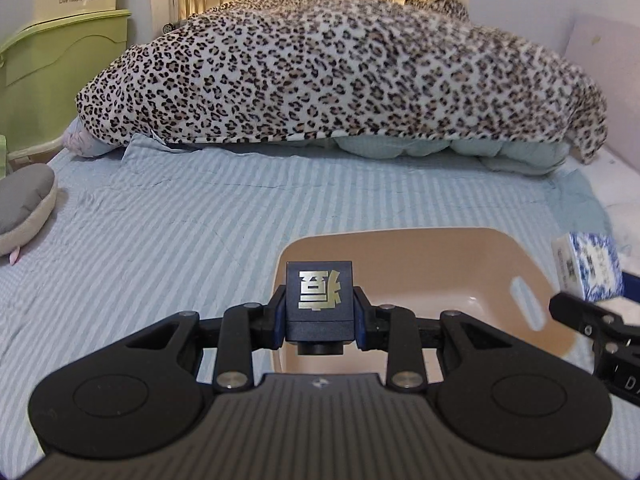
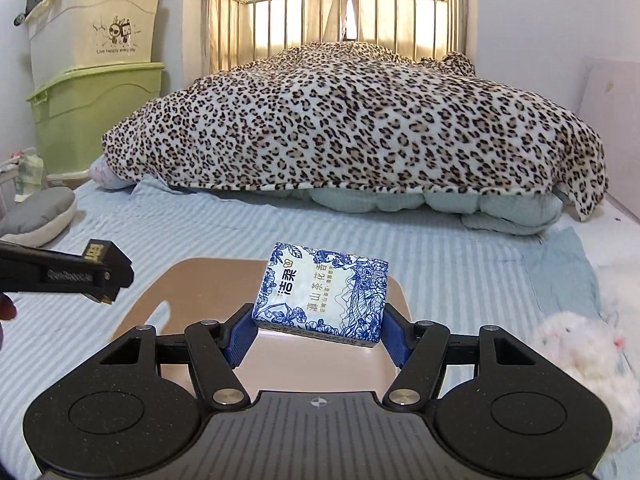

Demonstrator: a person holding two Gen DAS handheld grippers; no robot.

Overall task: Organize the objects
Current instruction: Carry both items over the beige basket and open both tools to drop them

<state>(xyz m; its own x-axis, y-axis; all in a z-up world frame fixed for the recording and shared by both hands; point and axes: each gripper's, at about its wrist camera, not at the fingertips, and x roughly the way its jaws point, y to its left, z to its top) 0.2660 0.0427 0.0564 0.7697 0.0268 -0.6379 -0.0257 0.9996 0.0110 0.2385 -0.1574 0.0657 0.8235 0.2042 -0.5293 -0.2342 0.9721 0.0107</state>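
My left gripper (image 1: 319,314) is shut on a small dark navy box (image 1: 319,300) with a gold character on its lid, held above the left part of a tan plastic basin (image 1: 460,264) that rests on the striped bed. In the right wrist view the same navy box (image 2: 100,254) and left gripper (image 2: 106,276) show at the left edge. My right gripper (image 2: 318,330) is shut on a blue-and-white floral tissue pack (image 2: 324,292), held over the basin (image 2: 208,276). The tissue pack (image 1: 588,266) also shows at the right edge of the left wrist view.
A leopard-print blanket (image 2: 352,120) over pale bedding fills the far half of the bed. A grey cushion (image 2: 38,214) lies at the left edge, and a white fluffy toy (image 2: 580,344) at the right. Stacked green and cream storage bins (image 2: 96,80) stand beside the bed's metal rail.
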